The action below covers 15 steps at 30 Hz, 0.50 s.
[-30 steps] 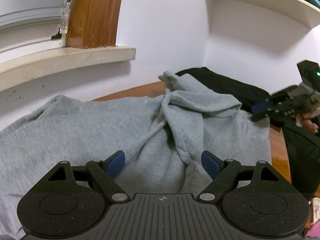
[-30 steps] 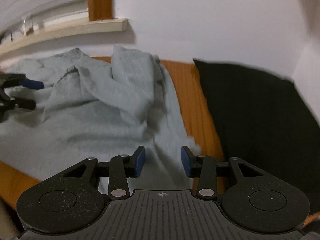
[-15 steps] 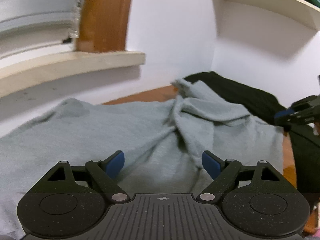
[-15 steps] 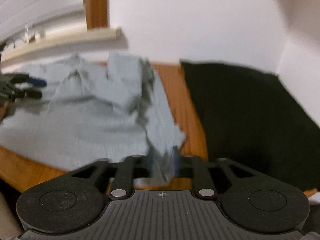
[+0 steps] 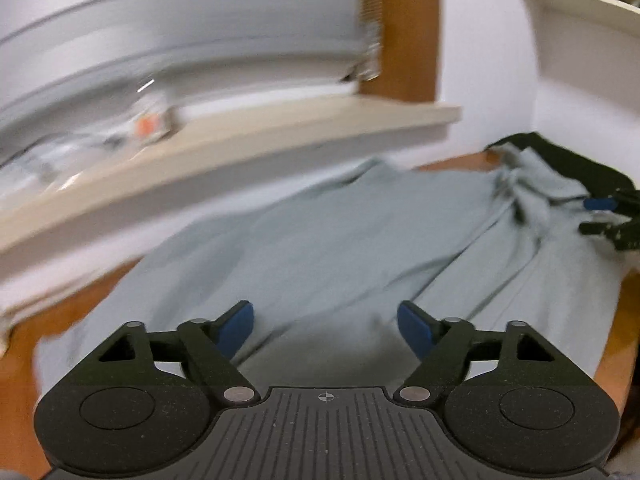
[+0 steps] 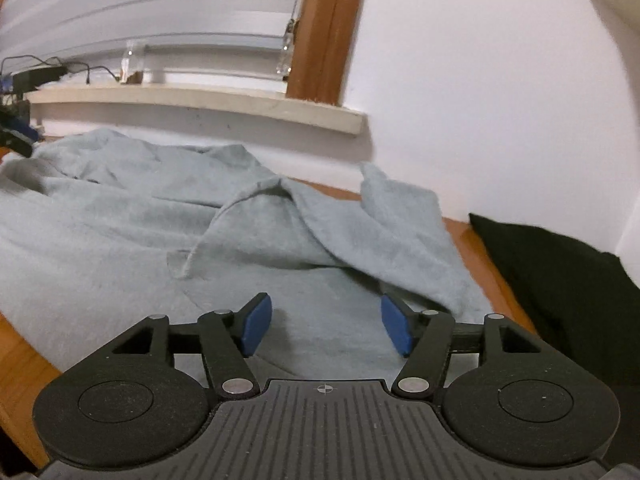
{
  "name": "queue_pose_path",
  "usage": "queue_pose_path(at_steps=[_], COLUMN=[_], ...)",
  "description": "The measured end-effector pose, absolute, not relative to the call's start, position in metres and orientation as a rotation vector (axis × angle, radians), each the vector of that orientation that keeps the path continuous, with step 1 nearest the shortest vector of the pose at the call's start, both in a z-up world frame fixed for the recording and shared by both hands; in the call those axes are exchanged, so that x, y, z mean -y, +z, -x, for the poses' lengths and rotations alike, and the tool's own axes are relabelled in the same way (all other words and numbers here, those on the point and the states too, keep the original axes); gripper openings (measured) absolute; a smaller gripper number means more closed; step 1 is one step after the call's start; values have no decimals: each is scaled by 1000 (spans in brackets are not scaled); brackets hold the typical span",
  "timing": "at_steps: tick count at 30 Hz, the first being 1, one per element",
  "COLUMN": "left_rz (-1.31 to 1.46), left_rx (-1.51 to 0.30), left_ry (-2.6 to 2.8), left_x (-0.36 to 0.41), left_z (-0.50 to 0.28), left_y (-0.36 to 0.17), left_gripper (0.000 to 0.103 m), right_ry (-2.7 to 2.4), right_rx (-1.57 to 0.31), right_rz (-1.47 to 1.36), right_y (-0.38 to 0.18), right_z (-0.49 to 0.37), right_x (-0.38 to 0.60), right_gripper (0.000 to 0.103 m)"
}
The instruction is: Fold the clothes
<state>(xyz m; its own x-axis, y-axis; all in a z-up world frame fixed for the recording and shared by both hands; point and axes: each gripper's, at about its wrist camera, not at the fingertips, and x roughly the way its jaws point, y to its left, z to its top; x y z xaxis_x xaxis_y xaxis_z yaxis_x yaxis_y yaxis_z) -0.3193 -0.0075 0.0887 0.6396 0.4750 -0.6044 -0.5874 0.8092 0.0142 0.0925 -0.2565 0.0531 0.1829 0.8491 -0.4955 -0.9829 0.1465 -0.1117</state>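
Right wrist view shows the right tool (image 6: 326,328) spread wide and empty, low over the near hem of the grey sweatshirt (image 6: 132,236), which lies rumpled across the wooden desk (image 6: 20,364). The left tool (image 5: 326,330) is spread too, holding nothing. For a neat fold, I would grip one edge layer only; beyond lies a black garment (image 6: 568,284).

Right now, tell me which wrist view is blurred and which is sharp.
Left wrist view: motion-smeared, windowsill and grey sweatshirt soft, only the left gripper crisp. Right wrist view: mostly sharp, sweatshirt folds clear, slight smear on the far-right wall; straight edges bow from fisheye.
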Motion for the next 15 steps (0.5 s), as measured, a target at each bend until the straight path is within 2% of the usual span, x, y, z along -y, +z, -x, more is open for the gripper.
queue_pose_path(at_steps=[5,9,13,15], left_rz=[244,272,278,276], left_rx=[-649,-655,-658,-649], left_ry=[596,571,557,559], left_x=[5,8,14,16], left_z=[356,373,386,390], left_y=[79,73,70,71], left_gripper=[69,68,67,62], right_ry=[1344,1354,1358,1353], right_rx=[-356,-436,-478,-468], right_rz=[475,422,394,401], right_y=[44,42,41,40], right_z=[-85,-99,-105,-103], right_x=[240,239,238,239], right_gripper=[63,70,71,71])
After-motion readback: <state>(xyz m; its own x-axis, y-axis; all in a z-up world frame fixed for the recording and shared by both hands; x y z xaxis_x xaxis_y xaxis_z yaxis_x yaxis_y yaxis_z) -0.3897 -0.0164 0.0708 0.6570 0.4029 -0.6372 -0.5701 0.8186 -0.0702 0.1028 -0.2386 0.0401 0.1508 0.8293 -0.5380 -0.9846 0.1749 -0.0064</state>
